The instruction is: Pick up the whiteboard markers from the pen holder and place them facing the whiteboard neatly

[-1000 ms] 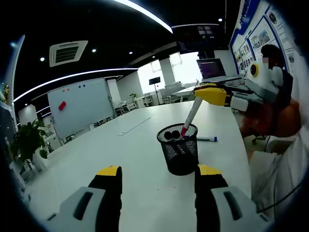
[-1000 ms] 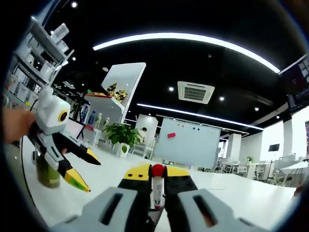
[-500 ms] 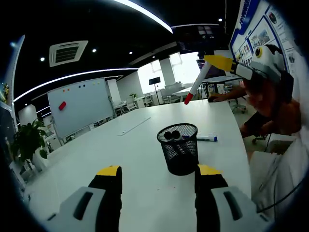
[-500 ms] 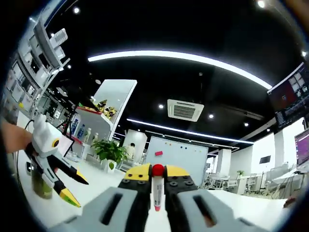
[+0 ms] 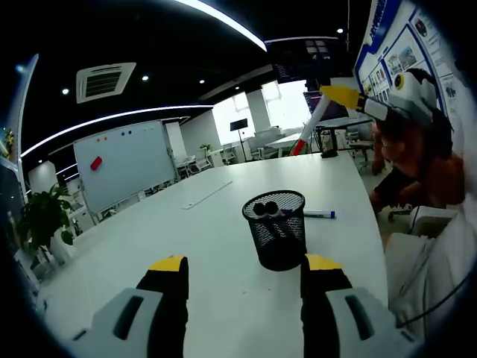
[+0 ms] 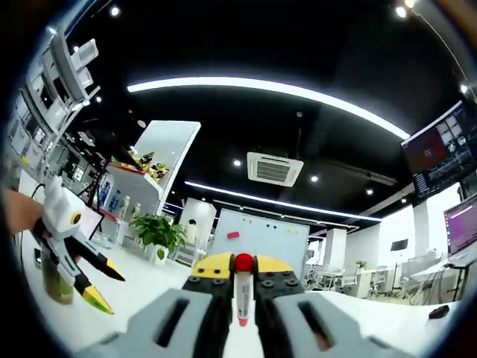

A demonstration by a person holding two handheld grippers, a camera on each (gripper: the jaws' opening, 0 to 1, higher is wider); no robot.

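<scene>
Right gripper [image 6: 241, 287] clamped on red-capped marker [image 6: 242, 292], raised upper right in left gripper view.
Left gripper [image 5: 242, 280] jaws wide apart, empty, low before mesh pen holder [image 5: 275, 230]; blue-capped marker [image 5: 319, 214] on table [image 5: 186, 246] beside it.

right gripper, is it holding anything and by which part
The right gripper is shut on a red-capped whiteboard marker, clamped across its white barrel near the cap. The left gripper holds nothing.

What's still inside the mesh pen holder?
In the left gripper view, two dark marker caps poke up at the rim of the pen holder, leaning inside. The mesh hides most of their barrels, so colours and anything lower down can't be told.
</scene>
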